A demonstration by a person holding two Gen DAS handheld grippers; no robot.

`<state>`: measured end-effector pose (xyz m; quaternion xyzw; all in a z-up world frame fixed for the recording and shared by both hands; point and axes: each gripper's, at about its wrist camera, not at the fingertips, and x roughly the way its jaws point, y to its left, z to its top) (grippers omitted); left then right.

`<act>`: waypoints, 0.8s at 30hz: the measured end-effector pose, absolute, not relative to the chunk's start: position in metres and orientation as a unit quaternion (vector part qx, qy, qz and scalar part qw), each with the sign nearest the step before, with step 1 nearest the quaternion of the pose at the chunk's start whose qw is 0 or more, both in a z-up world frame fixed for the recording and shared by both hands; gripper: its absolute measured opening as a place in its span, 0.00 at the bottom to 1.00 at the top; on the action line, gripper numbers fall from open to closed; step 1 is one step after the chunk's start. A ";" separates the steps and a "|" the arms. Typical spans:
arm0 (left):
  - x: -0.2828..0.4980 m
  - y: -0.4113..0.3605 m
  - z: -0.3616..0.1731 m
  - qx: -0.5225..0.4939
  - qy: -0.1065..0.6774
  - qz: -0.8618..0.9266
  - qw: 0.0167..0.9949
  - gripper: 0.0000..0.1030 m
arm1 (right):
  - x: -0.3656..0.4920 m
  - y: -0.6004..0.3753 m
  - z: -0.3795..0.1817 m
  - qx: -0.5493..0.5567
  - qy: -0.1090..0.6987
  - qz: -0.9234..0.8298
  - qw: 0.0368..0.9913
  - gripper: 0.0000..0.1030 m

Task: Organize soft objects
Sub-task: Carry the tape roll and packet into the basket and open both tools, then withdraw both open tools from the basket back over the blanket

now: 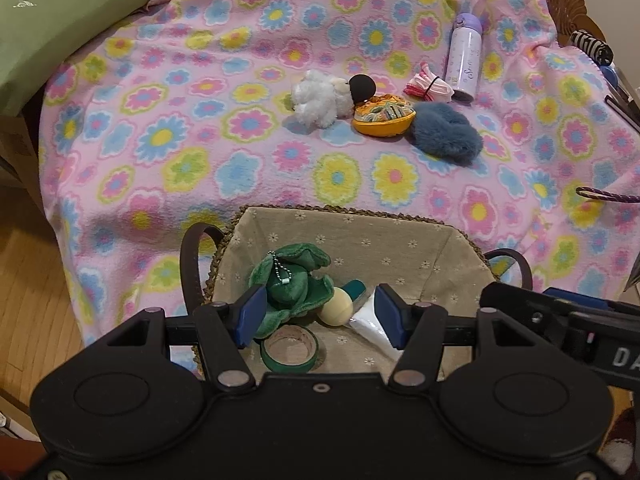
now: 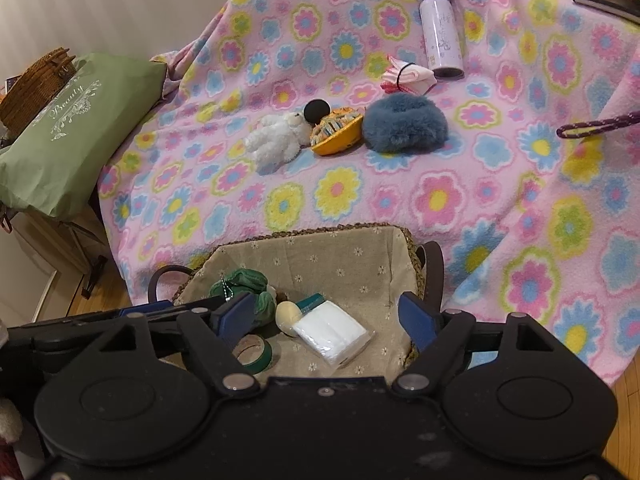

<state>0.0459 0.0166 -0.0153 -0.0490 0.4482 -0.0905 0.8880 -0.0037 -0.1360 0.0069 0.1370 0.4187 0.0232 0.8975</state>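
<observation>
A lined wicker basket [image 1: 344,236] [image 2: 320,248] sits at the near edge of the floral blanket. Inside lie a green plush [image 1: 296,280] [image 2: 244,284], a cream ball [image 1: 337,310] [image 2: 289,314], a white packet [image 2: 332,336] [image 1: 372,330], a green tape roll [image 1: 290,350] [image 2: 256,354]. My left gripper [image 1: 320,316] is open above the basket, its jaws on either side of the plush and ball. My right gripper [image 2: 326,320] is open above the basket too. On the blanket farther off lie a white plush [image 1: 316,98] [image 2: 276,140], an orange pincushion [image 1: 384,116] [image 2: 336,130] and a blue fluffy piece [image 1: 446,132] [image 2: 404,122].
A lilac bottle [image 1: 466,56] [image 2: 438,28] and a pink bundle [image 1: 428,86] [image 2: 406,76] lie at the back right. A green cushion [image 1: 60,20] [image 2: 72,128] lies at the left. A purple loop [image 2: 596,126] [image 1: 604,194] hangs at the right. Wood floor [image 1: 28,280] shows at the left.
</observation>
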 end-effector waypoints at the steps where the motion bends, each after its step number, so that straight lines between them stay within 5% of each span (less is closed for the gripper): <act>1: 0.046 0.017 -0.015 -0.049 0.448 -0.090 0.888 0.55 | -0.005 -0.136 0.008 0.136 0.414 0.025 0.900 0.82; 8: 0.045 0.018 -0.014 -0.048 0.444 -0.088 0.891 0.55 | -0.022 -0.130 0.028 0.122 0.344 0.040 0.930 1.00; 15: 0.044 0.019 -0.013 -0.049 0.437 -0.083 0.894 0.55 | -0.038 -0.136 0.044 0.153 0.284 -0.036 0.946 1.00; 20: 0.045 0.021 -0.013 -0.050 0.436 -0.080 0.895 0.55 | -0.029 -0.151 0.038 0.237 0.322 -0.023 0.916 1.00; 24: 0.044 0.020 -0.013 -0.048 0.434 -0.080 0.896 0.55 | -0.019 -0.142 0.039 0.201 0.357 -0.026 0.912 1.00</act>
